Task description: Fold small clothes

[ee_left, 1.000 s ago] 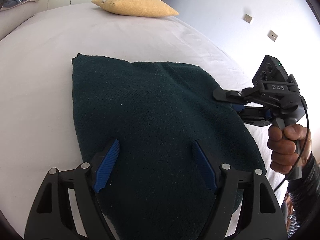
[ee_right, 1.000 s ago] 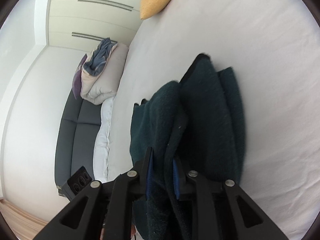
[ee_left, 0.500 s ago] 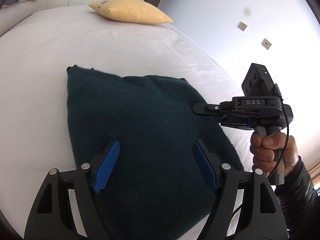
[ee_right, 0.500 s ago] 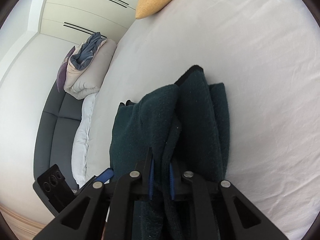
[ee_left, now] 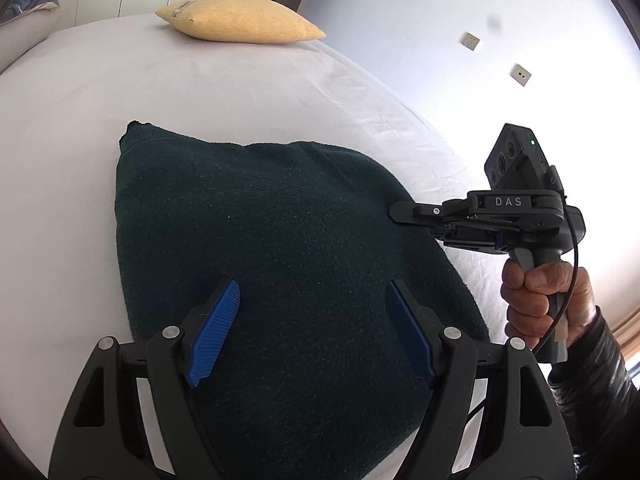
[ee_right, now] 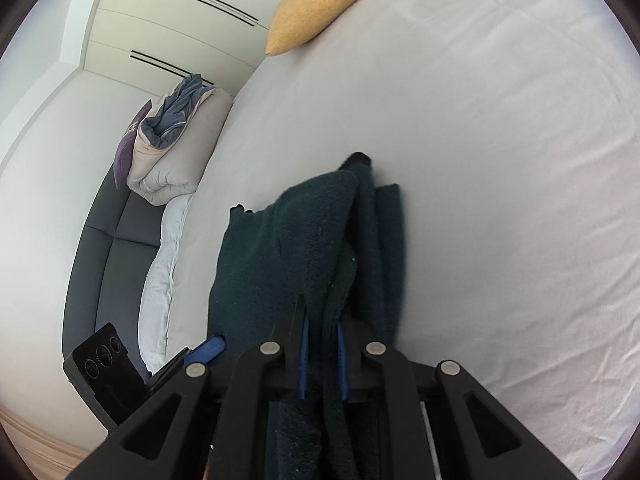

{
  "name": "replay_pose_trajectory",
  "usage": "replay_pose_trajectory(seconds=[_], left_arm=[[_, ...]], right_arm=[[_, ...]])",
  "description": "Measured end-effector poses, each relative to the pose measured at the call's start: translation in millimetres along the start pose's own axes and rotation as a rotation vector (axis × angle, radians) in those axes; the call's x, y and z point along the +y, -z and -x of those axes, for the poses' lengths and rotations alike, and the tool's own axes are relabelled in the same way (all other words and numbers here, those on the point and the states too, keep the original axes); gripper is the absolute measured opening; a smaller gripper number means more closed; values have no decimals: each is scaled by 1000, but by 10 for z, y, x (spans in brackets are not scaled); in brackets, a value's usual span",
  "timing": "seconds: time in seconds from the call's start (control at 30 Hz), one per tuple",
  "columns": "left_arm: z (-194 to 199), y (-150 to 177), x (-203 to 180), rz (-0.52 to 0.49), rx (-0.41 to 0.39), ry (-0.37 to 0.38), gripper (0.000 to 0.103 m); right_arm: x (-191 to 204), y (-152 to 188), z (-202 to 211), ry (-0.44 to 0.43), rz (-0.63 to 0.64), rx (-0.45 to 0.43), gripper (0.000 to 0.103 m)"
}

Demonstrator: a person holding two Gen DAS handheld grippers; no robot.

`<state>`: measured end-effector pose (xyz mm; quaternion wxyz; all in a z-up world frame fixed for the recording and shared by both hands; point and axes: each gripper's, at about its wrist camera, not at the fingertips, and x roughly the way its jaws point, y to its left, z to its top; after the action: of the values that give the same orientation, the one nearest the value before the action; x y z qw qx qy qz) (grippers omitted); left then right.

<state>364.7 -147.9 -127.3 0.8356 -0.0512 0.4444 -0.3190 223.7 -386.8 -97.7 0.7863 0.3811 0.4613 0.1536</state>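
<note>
a bedroom at home: a bed (ee_left: 248,92) with a yellow pillow (ee_left: 240,18) at its head, wardrobes (ee_right: 176,20) behind, folded bedding (ee_right: 176,148) beside.

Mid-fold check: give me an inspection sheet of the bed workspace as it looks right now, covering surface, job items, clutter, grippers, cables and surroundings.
Surface: white bed sheet, lightly creased.
Job's things: dark green knit garment, folded in layers, its right edge lifted.
Clutter: yellow cushion at the far end of the bed, apart from the garment.
Grippers: right hand-held gripper shut on the garment's bunched edge; left hand-held gripper open above the garment, pads gripping nothing.
Cables: black cable looping from the right hand-held gripper past the hand.
Surroundings: grey sofa with piled bedding, cream wardrobe doors, two wall plates.
</note>
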Motion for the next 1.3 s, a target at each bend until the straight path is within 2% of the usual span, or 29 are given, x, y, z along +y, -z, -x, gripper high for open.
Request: replay_pose_trajectory(seconds=[0.33,0.5,0.6,0.77,0.9,0.97,1.0,1.03,1.1,1.2,1.3], left_arm=[[-66,69,-53,-26,9,-9,75],[-87,103,-84,-56,30,-14,75],[-93,93,-12,-29,28,14,75],[-143,43,14,-15,32,20,75],[8,46,44,26,14,56,75],[138,57,84,33,-20,51,75],[197,59,100,32,-41,38,75],[235,57,116,34,-55,36,75],[265,34,159,44,-69,28,75],[267,-29,221,60,-82,3,75],[218,-116,311,76,-68,-45,75]], right_arm=[[-153,-18,-30,19,-1,-14,12],[-279,102,-16,-19,-41,-39,11],[-330,89,-59,-30,-69,-40,11],[-197,8,-94,23,-27,-39,12],[-202,34,-60,18,-21,-30,12],[-168,87,52,26,-26,-43,15],[-133,123,128,46,-20,-61,20],[-68,181,235,95,3,-89,25],[68,300,410,144,49,-134,27],[273,479,493,61,100,-132,27],[453,674,329,9,171,-50,27]])
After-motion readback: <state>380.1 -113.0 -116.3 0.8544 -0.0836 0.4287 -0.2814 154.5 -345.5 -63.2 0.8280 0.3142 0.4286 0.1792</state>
